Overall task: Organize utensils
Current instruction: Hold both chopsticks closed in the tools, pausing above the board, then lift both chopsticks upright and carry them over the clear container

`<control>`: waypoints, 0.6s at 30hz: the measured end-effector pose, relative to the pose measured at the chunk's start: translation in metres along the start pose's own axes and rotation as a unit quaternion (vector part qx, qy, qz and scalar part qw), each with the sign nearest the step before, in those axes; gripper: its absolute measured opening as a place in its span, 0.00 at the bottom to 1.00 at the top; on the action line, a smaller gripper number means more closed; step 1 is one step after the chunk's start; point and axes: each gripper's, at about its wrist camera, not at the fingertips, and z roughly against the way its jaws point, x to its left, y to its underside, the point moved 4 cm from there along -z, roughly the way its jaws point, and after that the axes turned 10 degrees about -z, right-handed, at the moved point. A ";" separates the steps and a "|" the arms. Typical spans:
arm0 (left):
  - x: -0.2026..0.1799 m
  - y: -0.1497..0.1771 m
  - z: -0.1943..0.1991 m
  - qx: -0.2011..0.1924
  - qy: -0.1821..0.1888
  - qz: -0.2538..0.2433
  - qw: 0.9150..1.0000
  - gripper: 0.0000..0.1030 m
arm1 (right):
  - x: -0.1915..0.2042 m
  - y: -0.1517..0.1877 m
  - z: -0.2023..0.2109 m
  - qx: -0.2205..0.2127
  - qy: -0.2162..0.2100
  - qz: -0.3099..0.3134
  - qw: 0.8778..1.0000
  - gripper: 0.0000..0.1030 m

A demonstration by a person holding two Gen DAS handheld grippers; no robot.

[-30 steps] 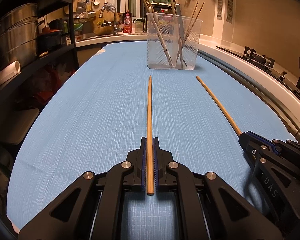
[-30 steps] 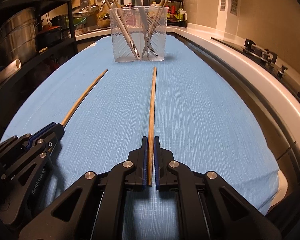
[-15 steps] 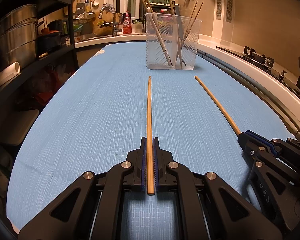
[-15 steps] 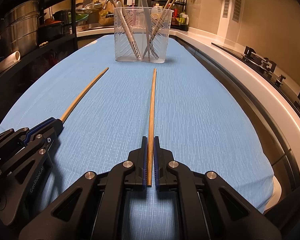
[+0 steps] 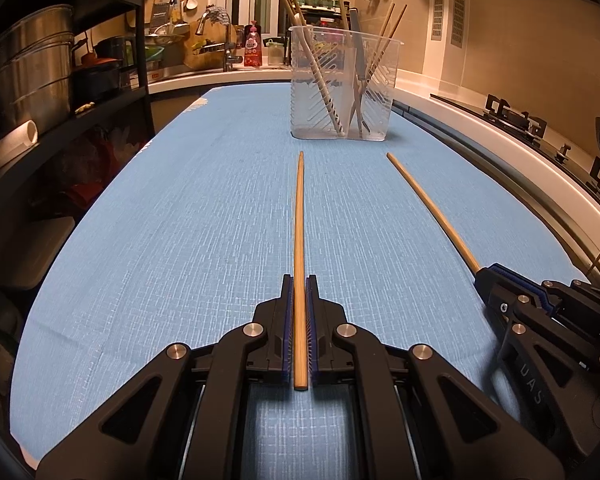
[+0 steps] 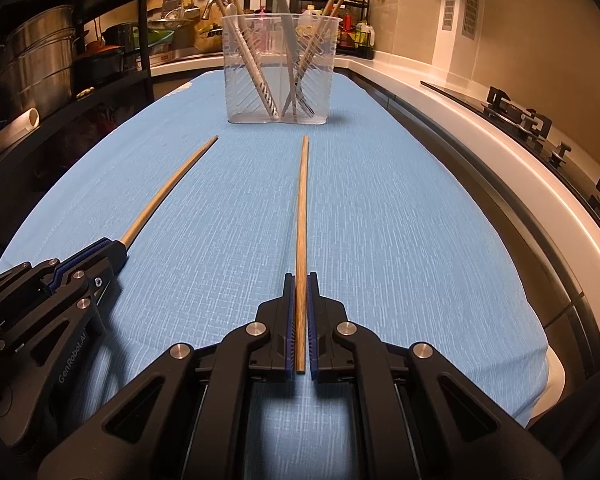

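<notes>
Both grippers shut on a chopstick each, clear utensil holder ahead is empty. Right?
Not quite: the holder isn't empty. The right wrist view shows chopsticks and other utensils already leaning inside it. The rest holds: the left gripper is shut on the left chopstick and the right gripper on the right chopstick.

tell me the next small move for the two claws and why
Probably lift both chopsticks and carry them forward to the holder. Left claw is shut on the left chopstick, right claw on the right chopstick; both tips point at the holder, stopping short of it.
</notes>
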 end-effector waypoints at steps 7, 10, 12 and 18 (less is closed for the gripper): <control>0.001 -0.004 0.005 -0.012 -0.002 -0.001 1.000 0.06 | -0.001 -0.001 0.006 -0.007 0.001 -0.001 1.000 0.05; 0.001 -0.006 0.010 -0.021 -0.003 -0.003 1.000 0.06 | 0.000 -0.004 0.011 -0.014 0.000 0.004 1.000 0.05; 0.002 -0.008 0.014 -0.029 -0.001 -0.003 1.000 0.06 | 0.000 -0.005 0.015 -0.014 -0.004 0.002 1.000 0.05; 0.004 -0.015 0.031 -0.057 0.003 -0.002 0.998 0.06 | -0.001 -0.018 0.036 -0.035 -0.013 0.000 0.999 0.05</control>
